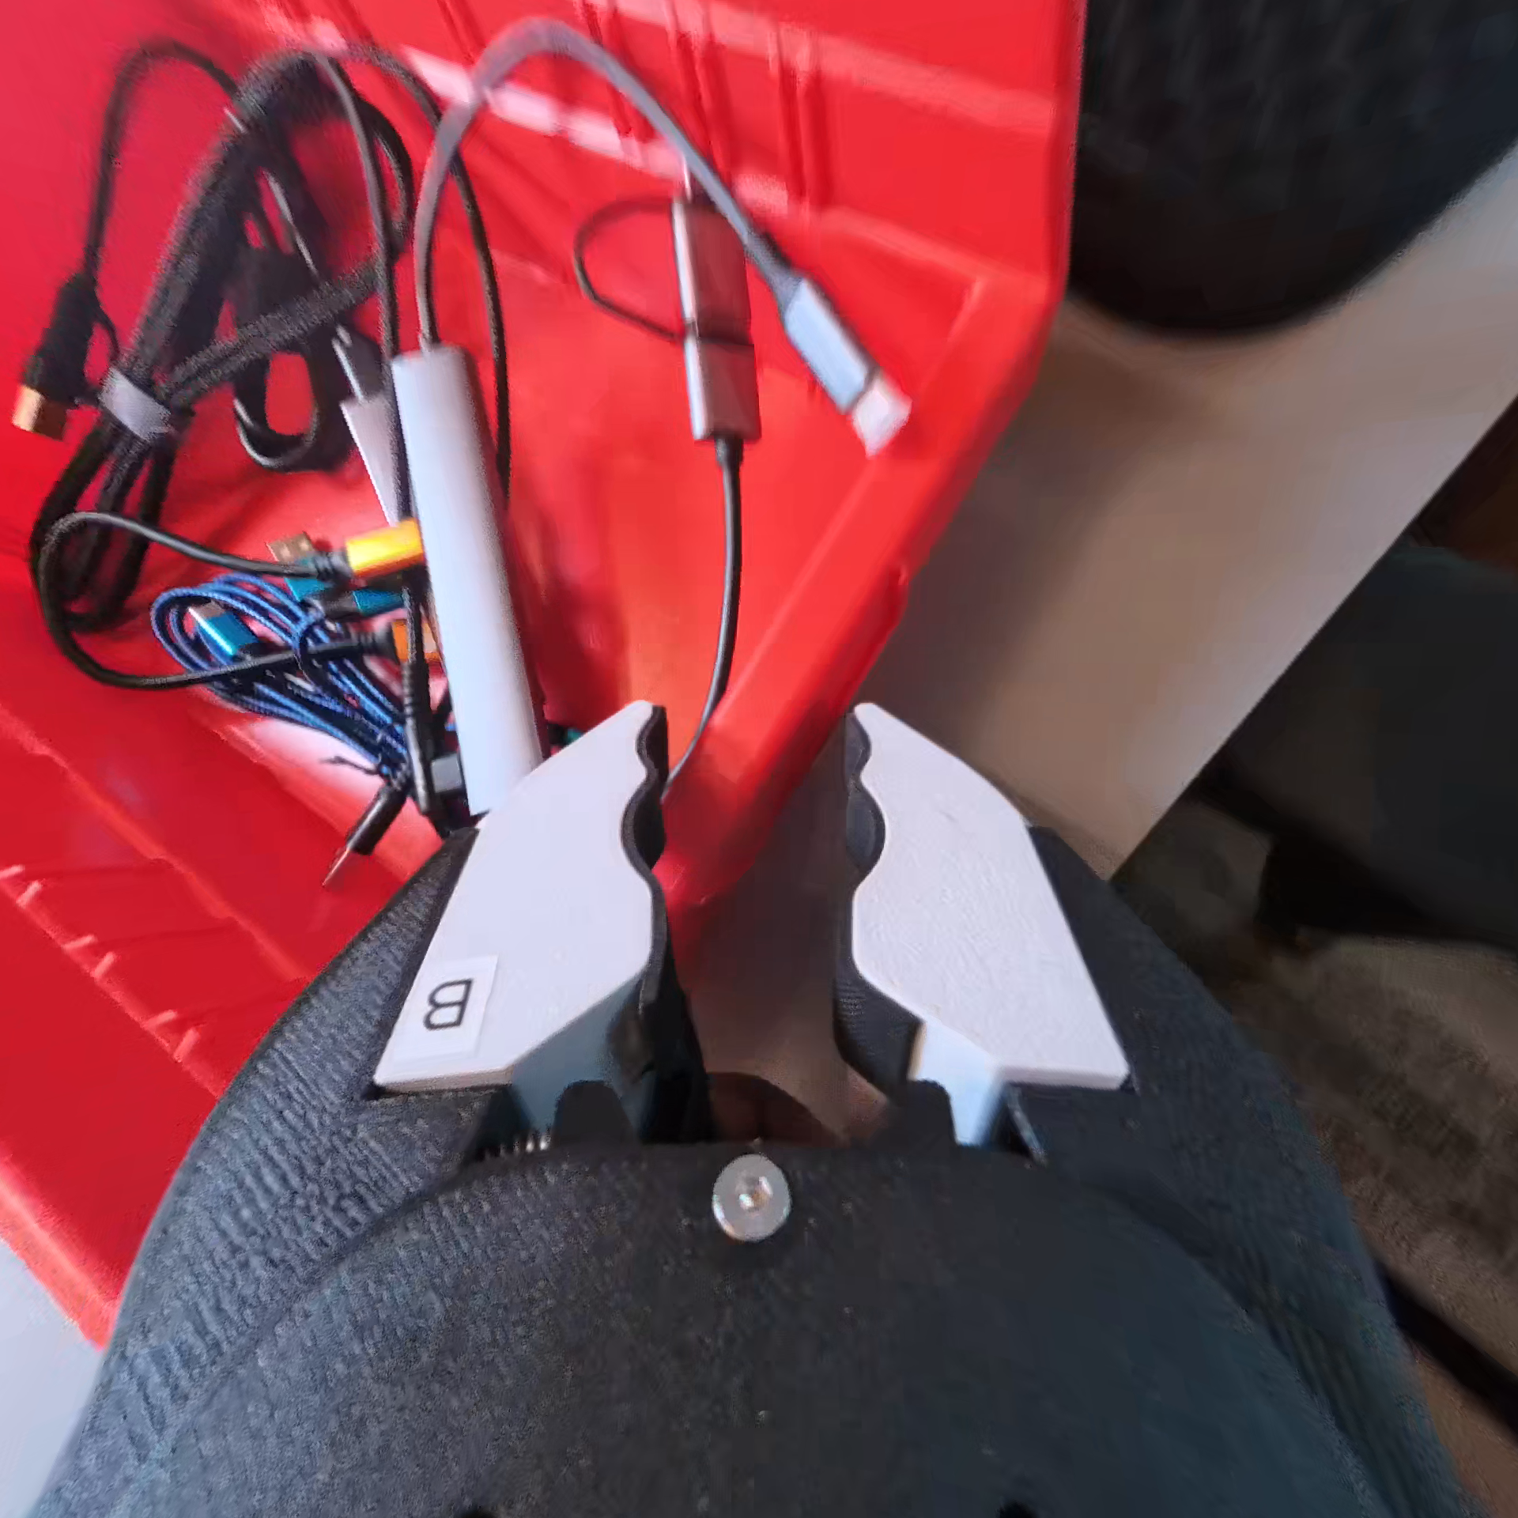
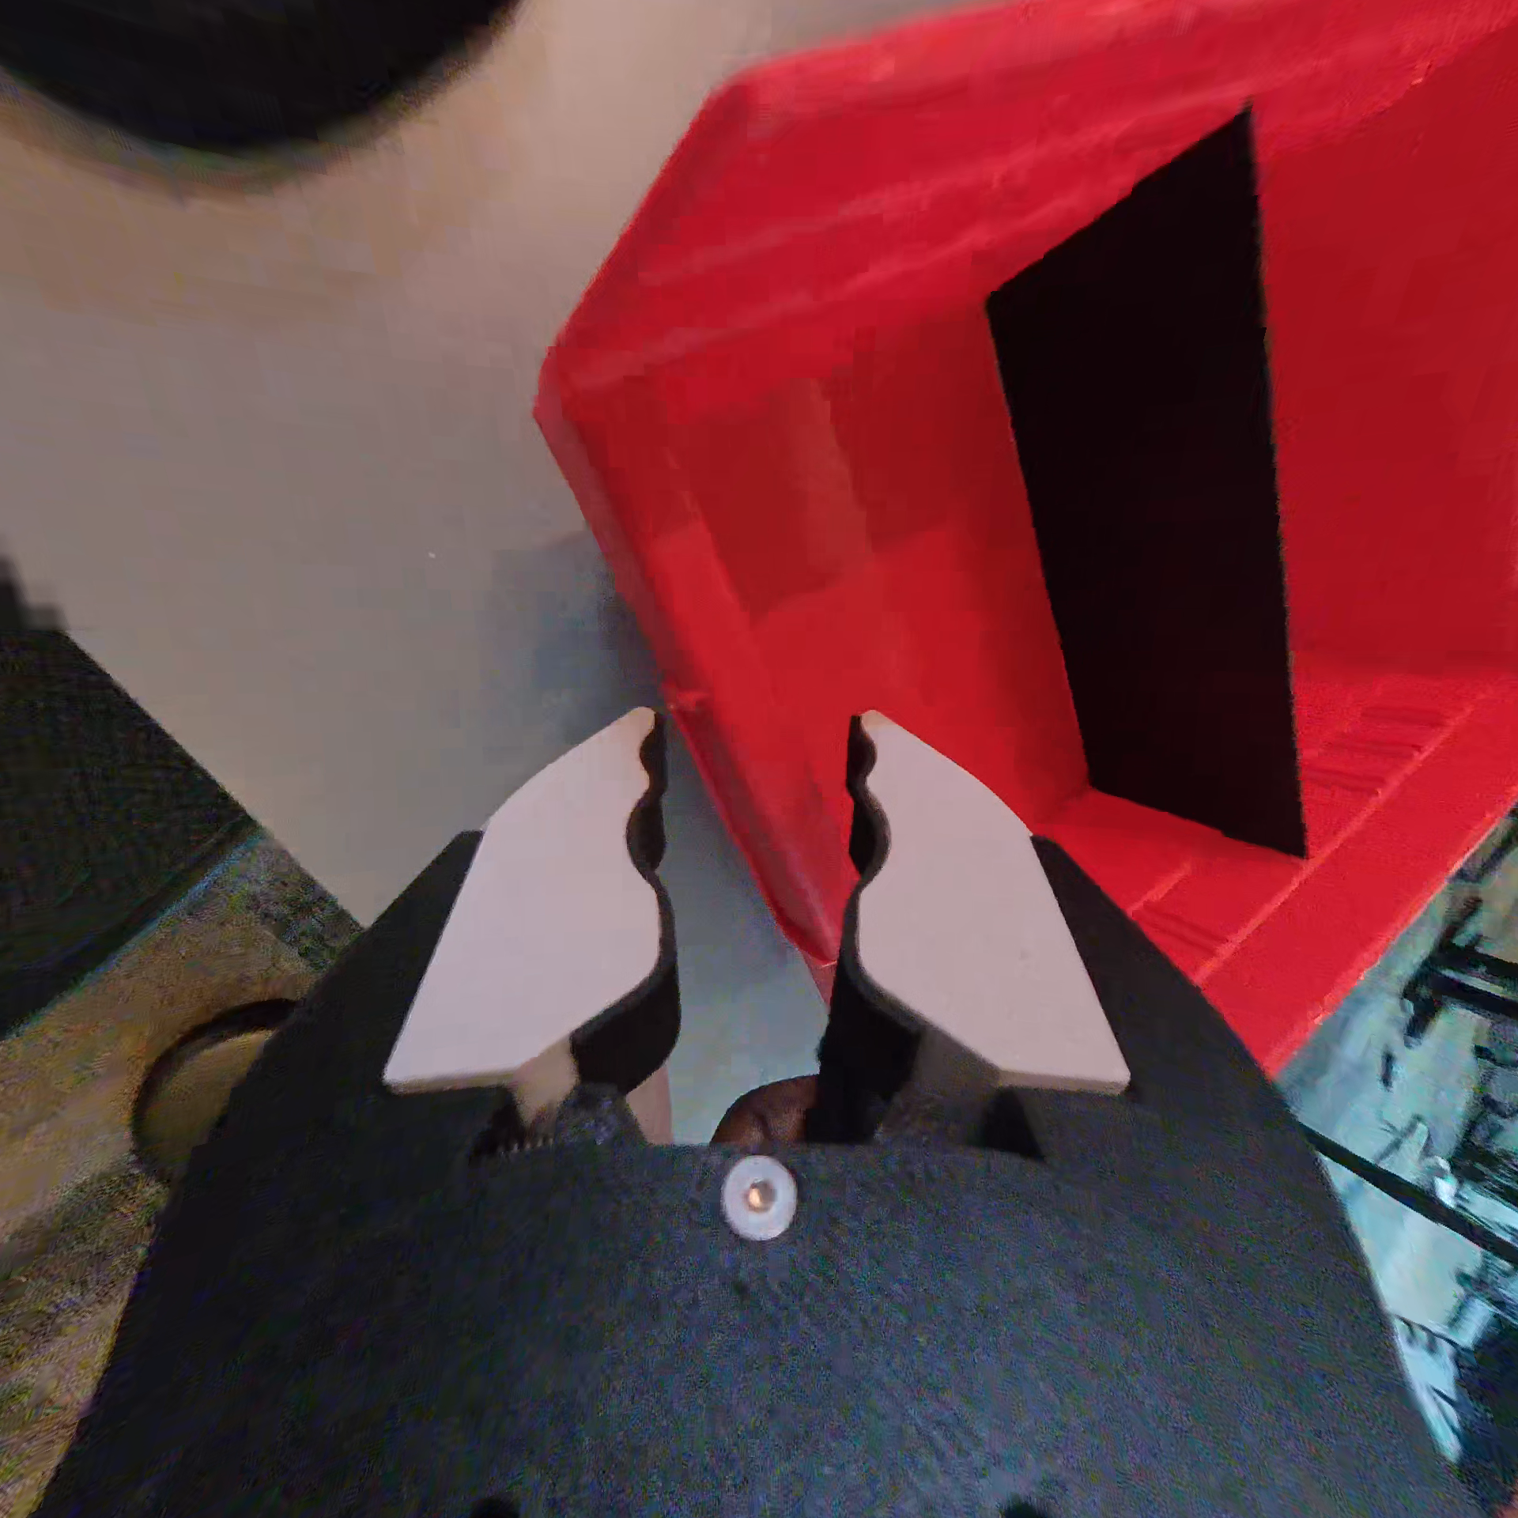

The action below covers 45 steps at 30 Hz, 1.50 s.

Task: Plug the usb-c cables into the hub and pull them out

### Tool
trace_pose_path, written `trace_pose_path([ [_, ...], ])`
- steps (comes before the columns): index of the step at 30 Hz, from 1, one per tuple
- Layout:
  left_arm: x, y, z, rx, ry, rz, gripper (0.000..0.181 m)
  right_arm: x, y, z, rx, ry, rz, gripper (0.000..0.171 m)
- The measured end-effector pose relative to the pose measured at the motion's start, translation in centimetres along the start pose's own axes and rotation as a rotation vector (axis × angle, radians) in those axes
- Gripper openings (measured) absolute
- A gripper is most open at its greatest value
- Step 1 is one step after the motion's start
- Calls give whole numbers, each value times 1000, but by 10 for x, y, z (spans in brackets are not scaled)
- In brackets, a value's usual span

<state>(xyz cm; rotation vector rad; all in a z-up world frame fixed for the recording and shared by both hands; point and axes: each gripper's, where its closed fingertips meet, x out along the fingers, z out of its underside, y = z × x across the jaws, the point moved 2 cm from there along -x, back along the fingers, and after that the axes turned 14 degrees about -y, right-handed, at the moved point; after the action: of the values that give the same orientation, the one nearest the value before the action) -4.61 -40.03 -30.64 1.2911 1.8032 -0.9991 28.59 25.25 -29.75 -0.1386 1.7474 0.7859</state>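
Observation:
In the left wrist view a red bin point(image 1: 887, 509) holds a long pale grey hub point(image 1: 460, 542). The hub's grey cable arcs over to a grey plug point(image 1: 838, 361) that hangs free. A dark adapter point(image 1: 719, 328) sits beside the plug, and its thin black cable point(image 1: 727, 575) runs down to my left gripper's left finger. My left gripper point(image 1: 756, 731) is open and empty at the bin's near right rim. Blue braided cables point(image 1: 271, 657) and black cables point(image 1: 205, 287) lie left of the hub. My right gripper point(image 2: 754, 723) is open and empty outside the bin's corner point(image 2: 821, 493).
The bin stands on a pale table point(image 1: 1150, 534), which also shows in the right wrist view point(image 2: 287, 370). A black rectangular patch point(image 2: 1150, 509) is on the bin's outer wall. A dark round object point(image 2: 205, 66) sits on the table beyond. The table edge drops to the floor point(image 1: 1396, 1068).

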Motion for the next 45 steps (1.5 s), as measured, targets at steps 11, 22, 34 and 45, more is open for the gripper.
trace_pose_path([
  [11, -22, -35, -61, -236, -4, -355, 48, -151, -8, -182, 187, 1311, -82, 57],
  [22, 42, -74, -22, -136, -517, -503, 30, -68, -13, -274, 628, 1403, -734, 65],
  [34, -31, -97, -66, -292, -104, -630, 19, -60, -10, -270, 660, 1394, -663, 65],
  [45, -135, -116, -120, -506, 575, -622, 10, -56, -11, -271, 666, 1367, -616, 63],
])
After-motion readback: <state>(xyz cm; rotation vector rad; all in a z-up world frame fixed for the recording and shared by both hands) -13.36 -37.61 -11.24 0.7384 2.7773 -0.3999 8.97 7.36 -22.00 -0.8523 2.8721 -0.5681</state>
